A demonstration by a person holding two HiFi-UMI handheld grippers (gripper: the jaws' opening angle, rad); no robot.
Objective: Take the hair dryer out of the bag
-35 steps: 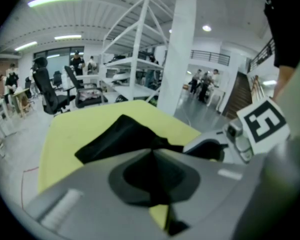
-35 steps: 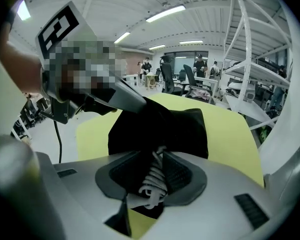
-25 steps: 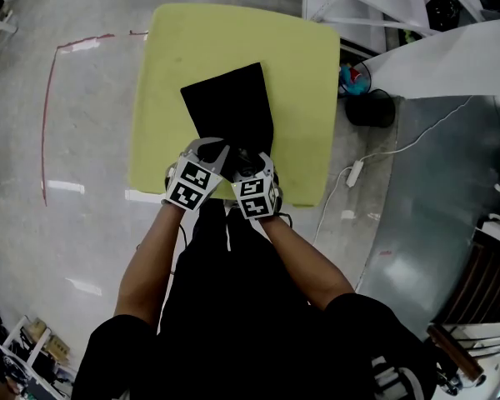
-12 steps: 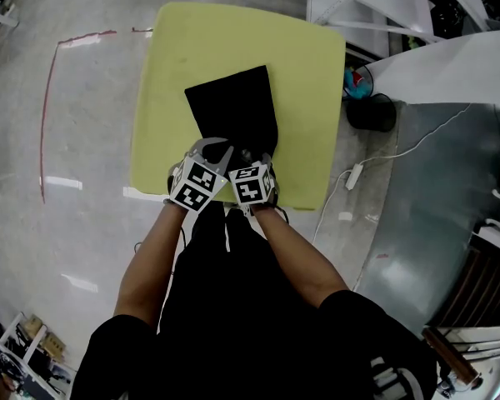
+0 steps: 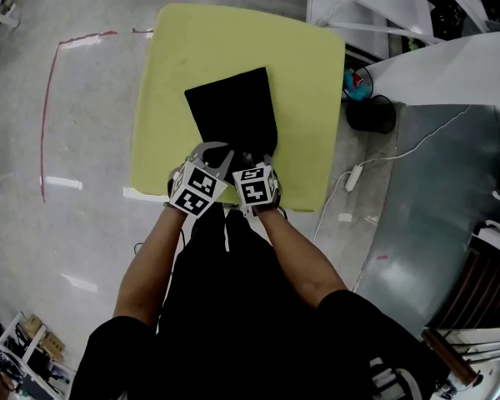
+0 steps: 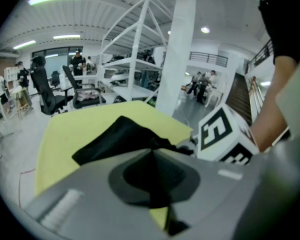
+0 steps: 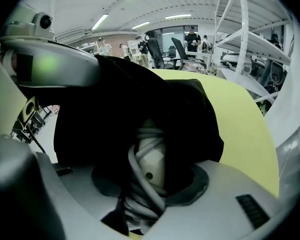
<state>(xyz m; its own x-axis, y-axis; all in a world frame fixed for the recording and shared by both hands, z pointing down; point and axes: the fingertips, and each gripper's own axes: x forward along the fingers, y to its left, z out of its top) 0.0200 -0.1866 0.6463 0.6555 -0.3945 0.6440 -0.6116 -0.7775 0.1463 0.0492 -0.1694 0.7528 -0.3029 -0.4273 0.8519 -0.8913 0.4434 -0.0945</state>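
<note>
1 hair dryer: pale grey handle w/ a grey cord wound round it, sitting in the mouth of the bag, low centre of the right gripper view. Also 1 black bag, 1 yellow table, 2 grippers. Left gripper closed tight, pinching bag fabric. Right gripper jaws have just been closing, now approx. 3/4 wide & pressed on the corded handle. Head view: bag flat mid-table, both grippers at its lower end, hair dryer not visible there; only the right gripper view shows it
</note>
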